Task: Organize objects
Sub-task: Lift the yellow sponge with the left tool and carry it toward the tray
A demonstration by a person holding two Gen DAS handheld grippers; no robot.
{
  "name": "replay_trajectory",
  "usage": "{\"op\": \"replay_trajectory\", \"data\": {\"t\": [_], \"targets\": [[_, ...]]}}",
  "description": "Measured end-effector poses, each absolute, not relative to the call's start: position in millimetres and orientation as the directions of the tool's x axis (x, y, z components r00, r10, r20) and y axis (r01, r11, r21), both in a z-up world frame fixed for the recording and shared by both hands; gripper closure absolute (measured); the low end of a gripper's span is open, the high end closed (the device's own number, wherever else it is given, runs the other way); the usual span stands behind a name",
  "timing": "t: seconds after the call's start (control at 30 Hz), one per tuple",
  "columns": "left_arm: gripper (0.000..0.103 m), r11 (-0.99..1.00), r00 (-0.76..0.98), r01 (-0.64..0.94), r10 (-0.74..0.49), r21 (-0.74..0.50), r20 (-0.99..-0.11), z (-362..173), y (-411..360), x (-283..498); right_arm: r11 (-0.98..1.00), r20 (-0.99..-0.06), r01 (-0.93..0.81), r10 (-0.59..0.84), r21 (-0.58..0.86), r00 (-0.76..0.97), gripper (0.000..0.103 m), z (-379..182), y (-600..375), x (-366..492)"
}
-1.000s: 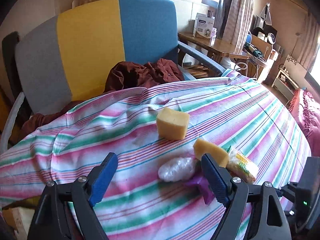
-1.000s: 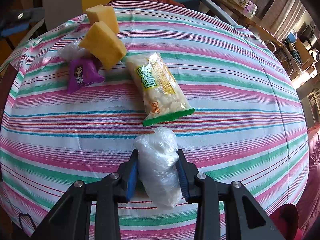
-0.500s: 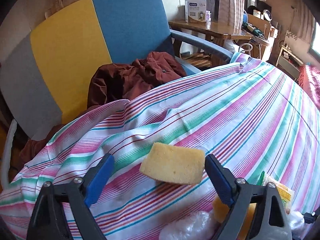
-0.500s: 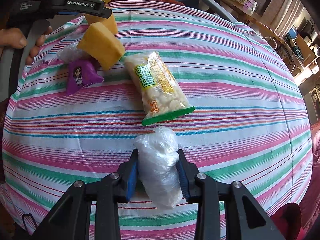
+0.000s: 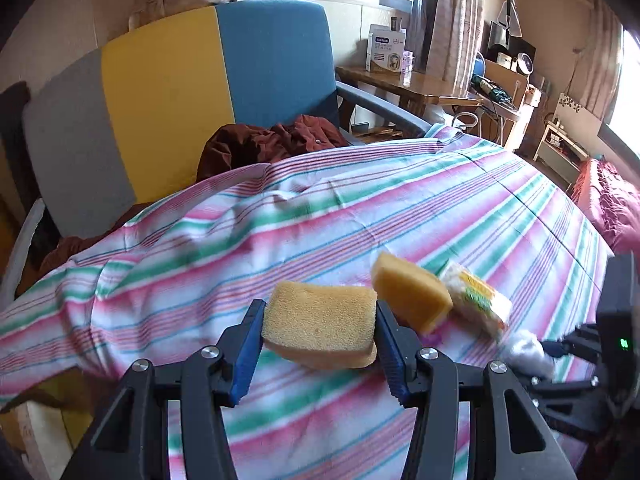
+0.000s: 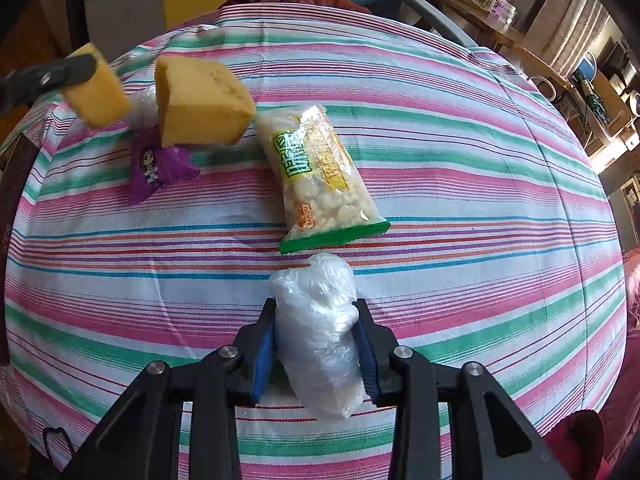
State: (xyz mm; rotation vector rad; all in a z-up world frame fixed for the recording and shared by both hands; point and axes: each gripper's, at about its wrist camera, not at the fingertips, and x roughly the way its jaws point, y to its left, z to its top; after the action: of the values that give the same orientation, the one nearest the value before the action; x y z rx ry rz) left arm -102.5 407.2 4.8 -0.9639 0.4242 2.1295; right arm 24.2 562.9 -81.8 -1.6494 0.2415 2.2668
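Observation:
My left gripper (image 5: 318,338) is shut on a yellow sponge (image 5: 320,326) and holds it above the striped tablecloth (image 5: 280,232). The same sponge (image 6: 98,92) shows at the far left of the right wrist view, in the left gripper's fingers (image 6: 76,70). A second yellow sponge (image 6: 200,102) sits on the cloth, partly over a purple snack packet (image 6: 156,168). A green-edged snack bag (image 6: 320,172) lies mid-table. My right gripper (image 6: 316,344) is shut on a clear plastic bundle (image 6: 320,332) near the front edge.
A grey, yellow and blue chair (image 5: 168,92) with a maroon garment (image 5: 268,146) stands behind the table. Another clear plastic bundle (image 6: 146,110) lies behind the second sponge. A wooden desk (image 5: 404,84) with a box stands at the back right.
My left gripper closed on the yellow sponge, lifted it off the cloth and pulled back to the left. My right gripper kept still, holding the plastic bundle.

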Motion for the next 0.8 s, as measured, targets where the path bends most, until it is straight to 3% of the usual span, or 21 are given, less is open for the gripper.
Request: {"op": "replay_trajectory", "data": {"t": [0.23,0.43,0.57,0.8], "targets": [[0.049,-0.68,-0.417,-0.731,0.512,-0.058,-0.751,-3.6,347.1,-30.2,-0.937,-0.941,-0.342,0.175,-0.068,-0.29,0.067,-78.5,552.4,28.4],[0.05,-0.652,-0.4,-0.758,0.489,-0.02,-0.775,-36.8,334.8,22.3,-0.946,-0.935,-0.318,0.169,-0.065,-0.312,0.068,-76.4,544.6,28.8],[0.05,-0.643,-0.445,-0.765,0.498,0.027,-0.745,-39.9,330.2,40.8,-0.971,-0.935,-0.238,0.109,-0.027,-0.338,0.068,-78.6,531.3,23.9],[0.051,-0.665,-0.454,-0.747,0.525,-0.014,-0.719,-43.3,319.7,34.9,-0.981,-0.929,-0.185,0.119,-0.055,-0.351,0.068,-82.6,523.4,17.8]]}}
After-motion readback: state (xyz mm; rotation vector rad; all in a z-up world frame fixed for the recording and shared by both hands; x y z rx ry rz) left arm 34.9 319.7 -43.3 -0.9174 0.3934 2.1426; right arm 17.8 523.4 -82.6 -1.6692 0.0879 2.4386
